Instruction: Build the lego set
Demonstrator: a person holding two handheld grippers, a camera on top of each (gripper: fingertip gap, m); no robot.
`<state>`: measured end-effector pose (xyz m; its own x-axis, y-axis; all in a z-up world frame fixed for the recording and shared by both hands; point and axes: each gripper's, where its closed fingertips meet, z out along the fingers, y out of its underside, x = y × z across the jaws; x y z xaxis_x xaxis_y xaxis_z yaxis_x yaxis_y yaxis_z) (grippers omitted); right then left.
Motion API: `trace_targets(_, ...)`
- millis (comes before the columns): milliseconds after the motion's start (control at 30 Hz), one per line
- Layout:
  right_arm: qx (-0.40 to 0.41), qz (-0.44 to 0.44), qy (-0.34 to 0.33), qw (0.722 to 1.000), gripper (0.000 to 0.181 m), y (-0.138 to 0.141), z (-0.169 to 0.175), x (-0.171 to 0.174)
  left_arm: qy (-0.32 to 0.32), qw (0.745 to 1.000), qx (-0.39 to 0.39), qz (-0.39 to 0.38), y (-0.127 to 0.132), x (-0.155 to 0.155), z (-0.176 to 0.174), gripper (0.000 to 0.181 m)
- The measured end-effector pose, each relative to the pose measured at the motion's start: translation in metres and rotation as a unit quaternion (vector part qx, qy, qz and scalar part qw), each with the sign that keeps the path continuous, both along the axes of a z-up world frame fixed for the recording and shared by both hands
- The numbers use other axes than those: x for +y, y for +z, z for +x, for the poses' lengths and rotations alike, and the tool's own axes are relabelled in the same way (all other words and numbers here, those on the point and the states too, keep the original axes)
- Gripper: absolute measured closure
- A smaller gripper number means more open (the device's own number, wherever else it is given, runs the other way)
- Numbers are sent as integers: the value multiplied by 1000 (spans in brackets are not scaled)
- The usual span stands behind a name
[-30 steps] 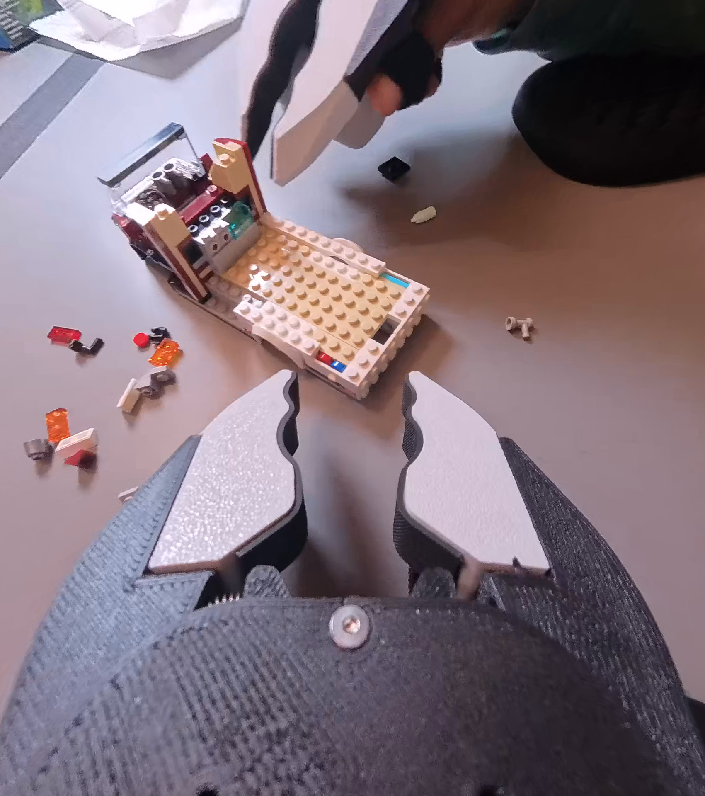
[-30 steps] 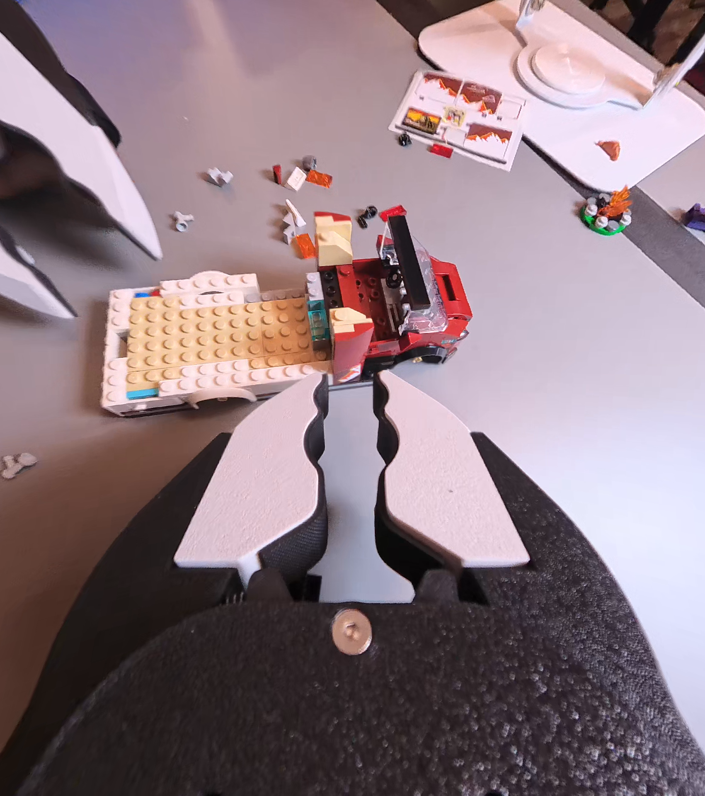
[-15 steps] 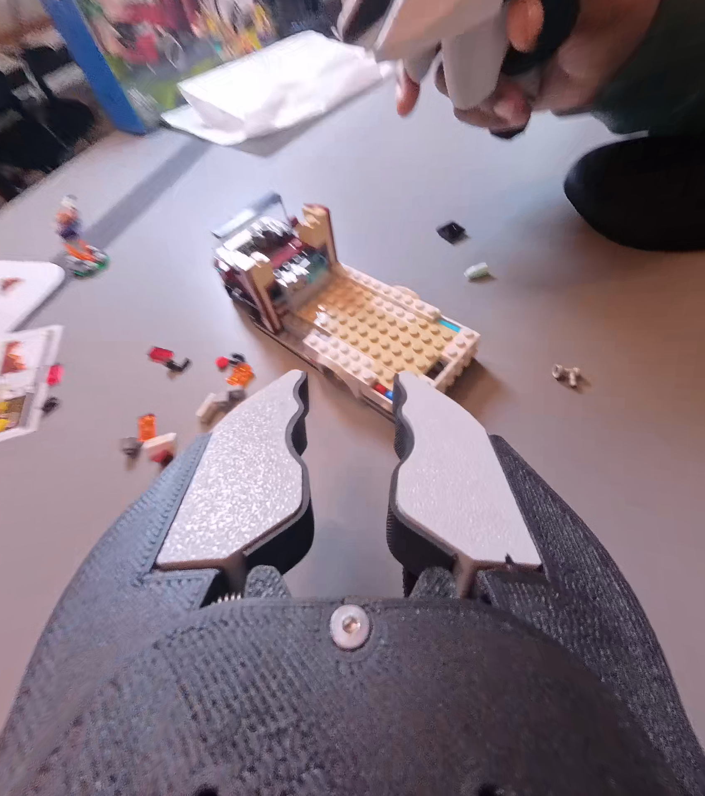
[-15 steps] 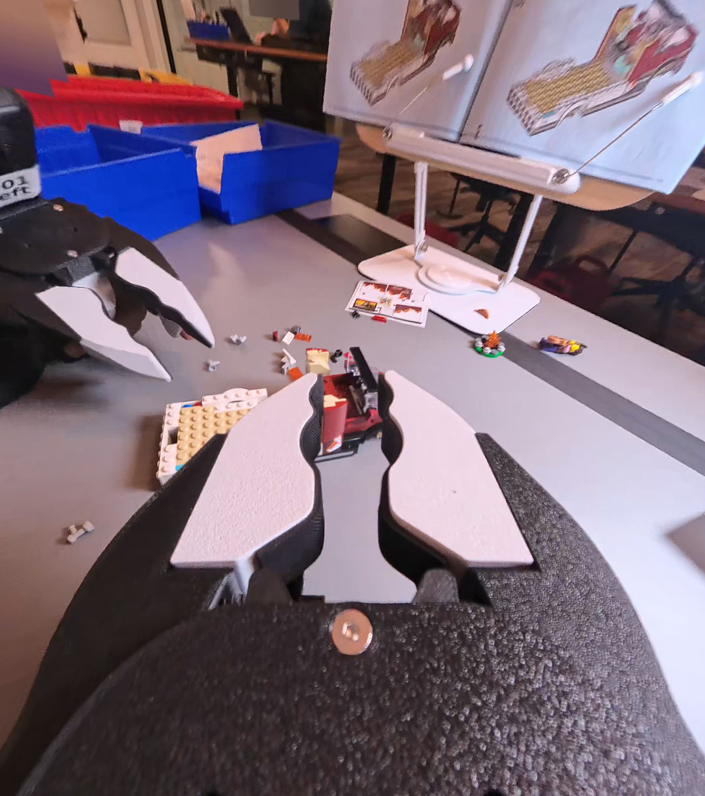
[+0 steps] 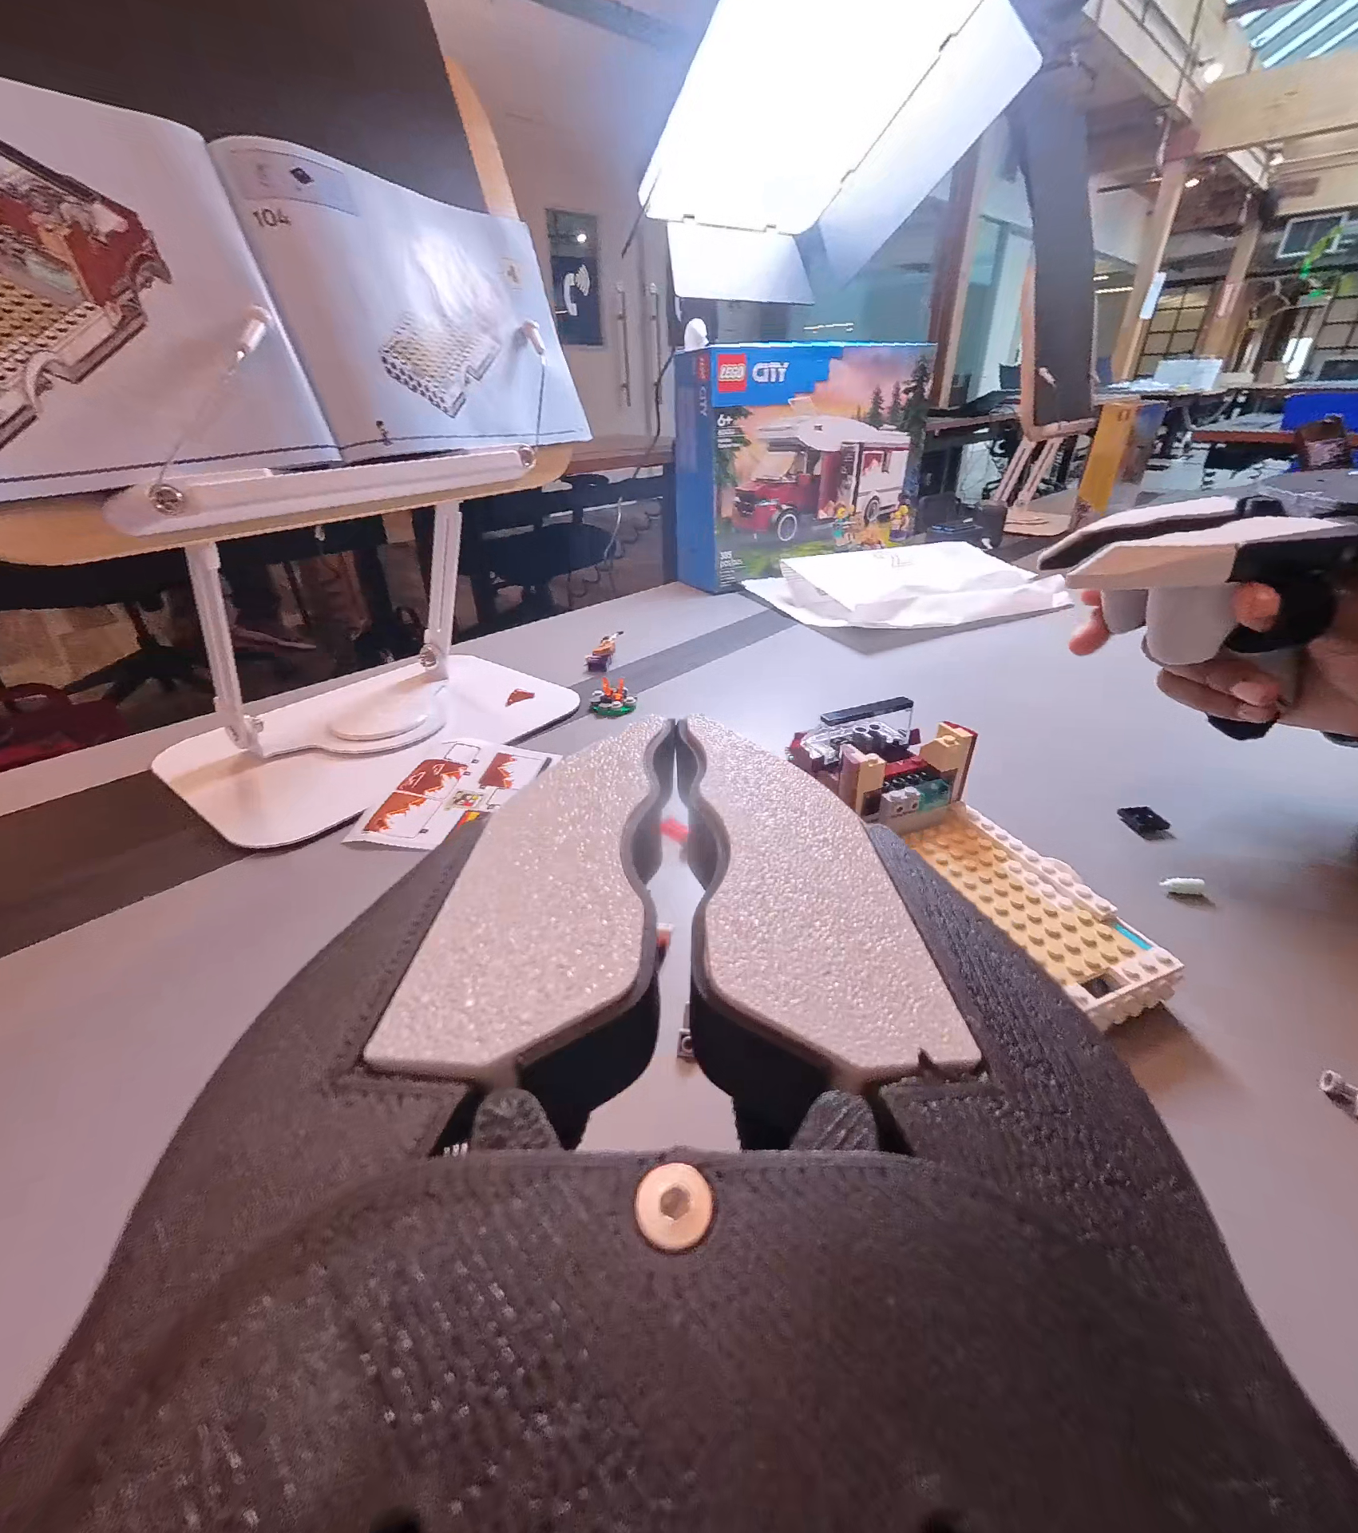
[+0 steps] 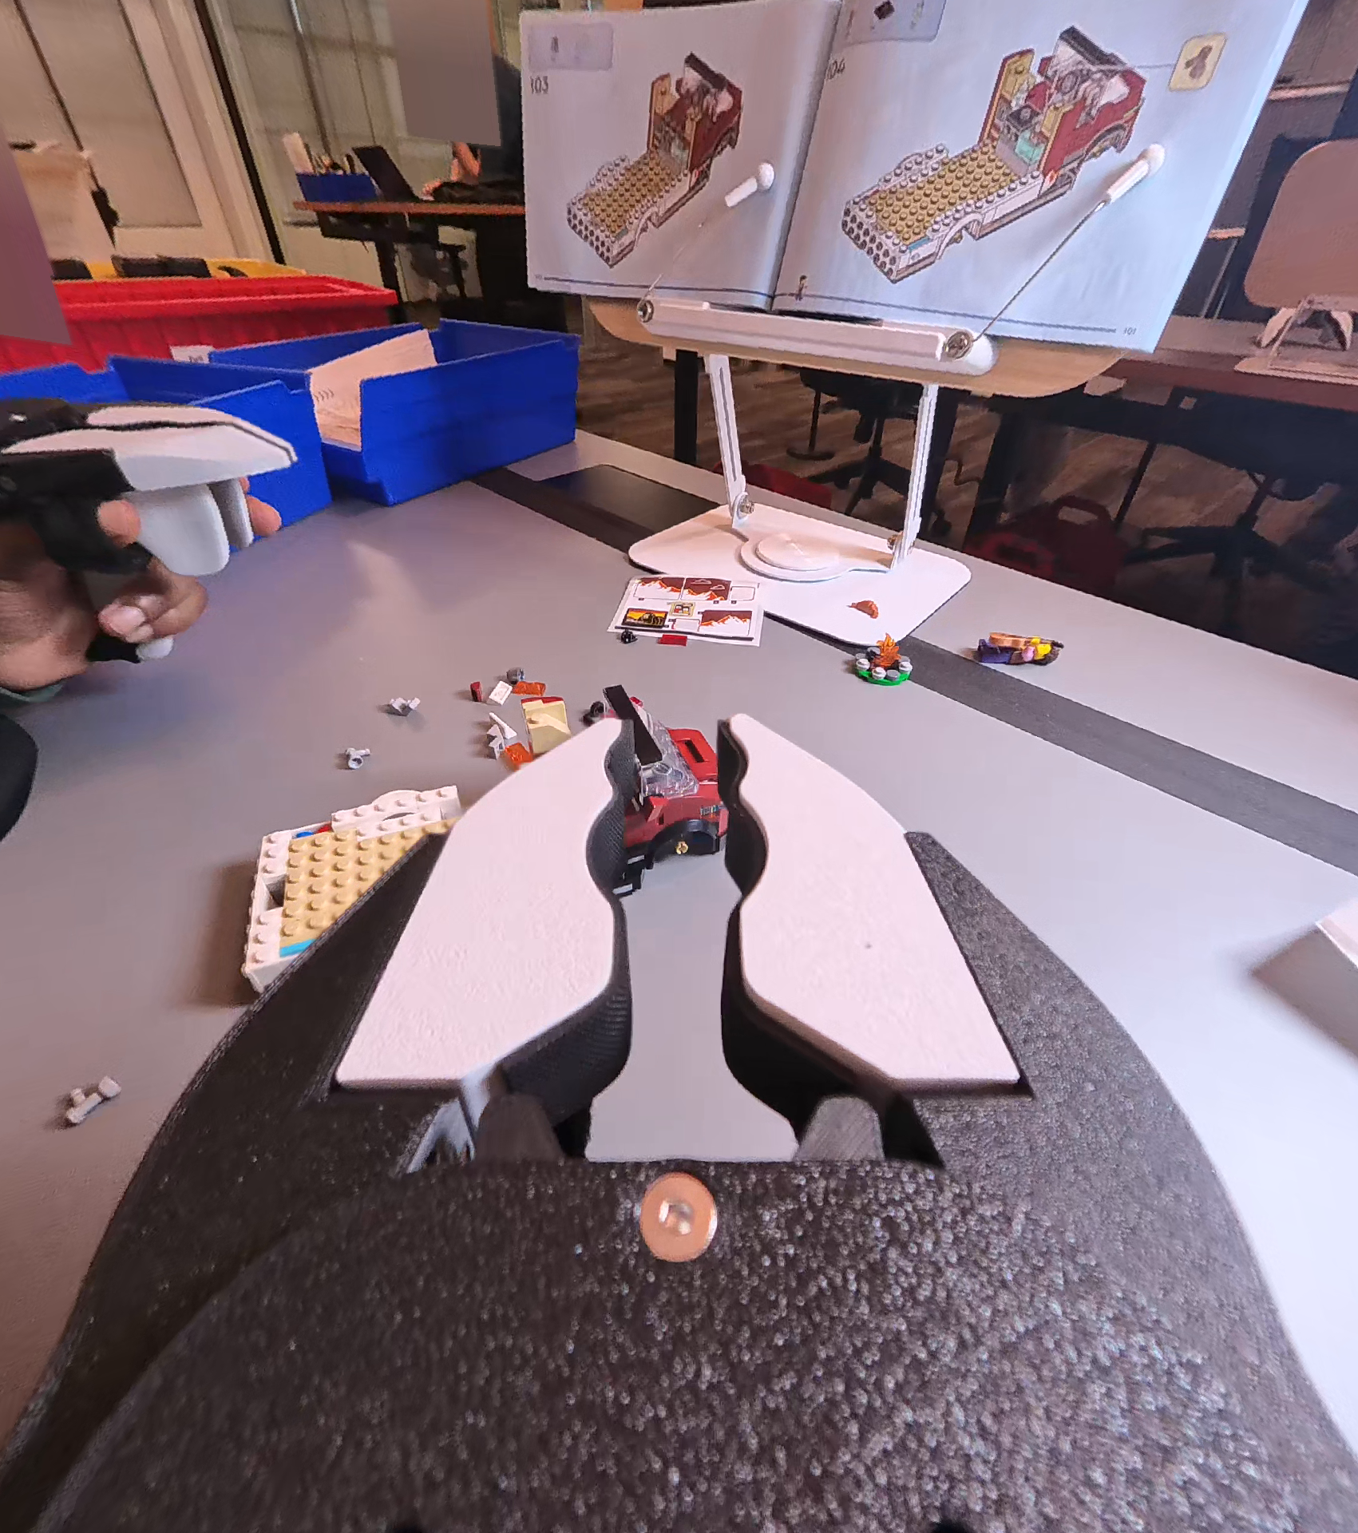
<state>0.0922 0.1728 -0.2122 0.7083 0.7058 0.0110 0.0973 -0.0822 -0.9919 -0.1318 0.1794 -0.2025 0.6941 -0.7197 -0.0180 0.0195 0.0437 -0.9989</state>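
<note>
The part-built lego vehicle stands on the grey table, with a dark red cab [image 6: 679, 800] and a tan studded bed edged in white [image 6: 327, 871]. It also shows in the left wrist view [image 5: 990, 863]. My left gripper [image 5: 675, 730] is shut and empty, held above the table to the left of the vehicle. My right gripper [image 6: 675, 730] is open and empty, raised above the vehicle's near side with the cab showing between its fingers. Loose small pieces [image 6: 513, 713] lie beyond the vehicle. Each gripper shows in the other's view, held by a hand [image 5: 1156, 552] [image 6: 153, 448].
An open instruction book [image 6: 866, 166] stands on a white stand [image 6: 808, 556] at the back, with a sticker sheet [image 6: 688, 610] before it. Blue bins [image 6: 426, 406], the set's box [image 5: 808, 464], a white paper bag [image 5: 907, 581], a small campfire build [image 6: 883, 664] and stray grey pieces [image 6: 90, 1099] lie around. Some 25 centimetres of space lies between my two pairs of fingers. My right tips are roughly 25 centimetres from the small campfire build [image 6: 883, 664].
Both grippers have lifted and tipped up from looking down on the vehicle to a level view of the room. My left gripper has closed. The right one stays open.
</note>
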Motion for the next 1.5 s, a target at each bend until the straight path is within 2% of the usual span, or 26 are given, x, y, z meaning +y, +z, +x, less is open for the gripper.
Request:
trace_targets(233,-3,-3,-2,1000,172,-7,0,3,34,999,7,5,-3,8,-8,181)
trace_targets(467,8,10,-27,1000,181,-4,6,8,64,998,-7,-1,-5,19,-21,181)
trace_targets(600,-10,31,-34,999,181,5,-7,25,64,998,-5,-1,-6,19,-20,181)
trace_targets(767,-45,95,-49,993,181,42,-34,84,59,998,11,5,-9,18,-16,181)
trace_targets(1000,-28,127,-69,989,181,96,-73,197,59,998,17,2,-13,20,-17,181)
trace_targets(1133,-33,135,-81,987,181,116,-85,244,50,998,22,-7,-18,21,-15,181)
trace_targets(1300,-25,116,-91,989,181,127,-92,280,42,999,24,-13,-21,21,-12,181)
trace_targets(1500,-30,110,-95,989,181,127,-94,297,34,999,26,-23,-24,21,-11,181)
